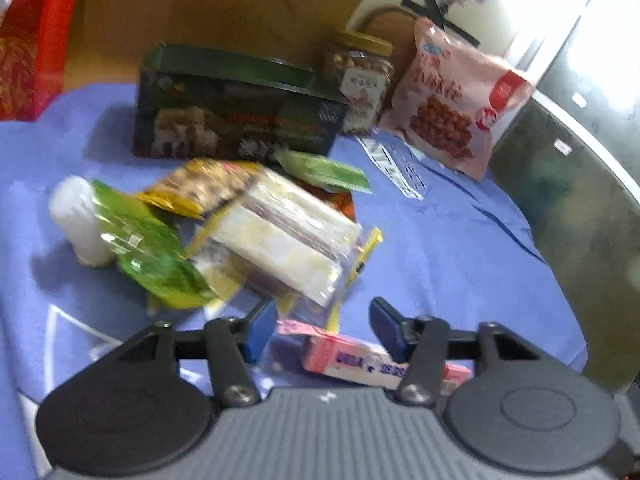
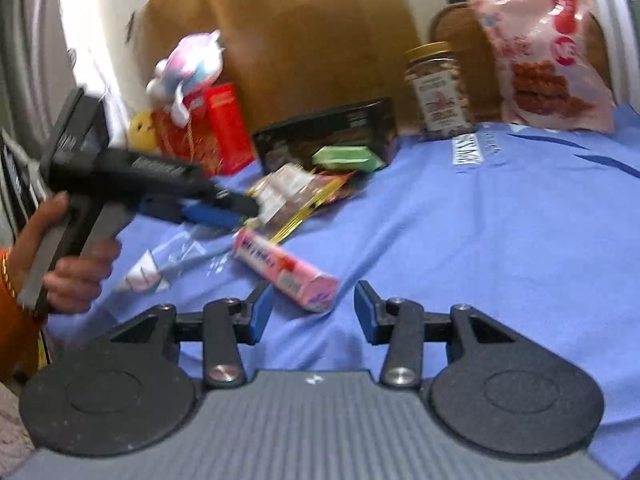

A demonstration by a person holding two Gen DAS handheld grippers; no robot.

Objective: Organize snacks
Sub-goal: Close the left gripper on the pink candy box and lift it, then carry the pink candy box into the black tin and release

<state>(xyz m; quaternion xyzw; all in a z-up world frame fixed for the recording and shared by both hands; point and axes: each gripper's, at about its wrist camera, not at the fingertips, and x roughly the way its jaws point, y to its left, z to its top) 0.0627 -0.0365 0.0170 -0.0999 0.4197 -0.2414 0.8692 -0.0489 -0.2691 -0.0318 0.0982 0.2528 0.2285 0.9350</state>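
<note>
A heap of snacks lies on a blue cloth: a clear bag of pale wafer bars (image 1: 288, 236), a green packet (image 1: 152, 248), a yellow packet (image 1: 200, 190) and a green sachet (image 1: 328, 172). A pink snack bar (image 1: 360, 356) lies apart, just under my open left gripper (image 1: 320, 332). My right gripper (image 2: 314, 312) is open and empty, with the pink bar (image 2: 284, 268) just ahead of its left finger. The left gripper also shows in the right wrist view (image 2: 224, 208), held in a hand at the heap's near edge.
A dark green box (image 1: 236, 108), a nut jar (image 1: 360, 80) and a pink bag (image 1: 452, 108) stand at the back. A white bottle (image 1: 80, 220) stands left of the heap, a red box (image 1: 32, 40) far left. Plush toys (image 2: 188, 68) sit on it.
</note>
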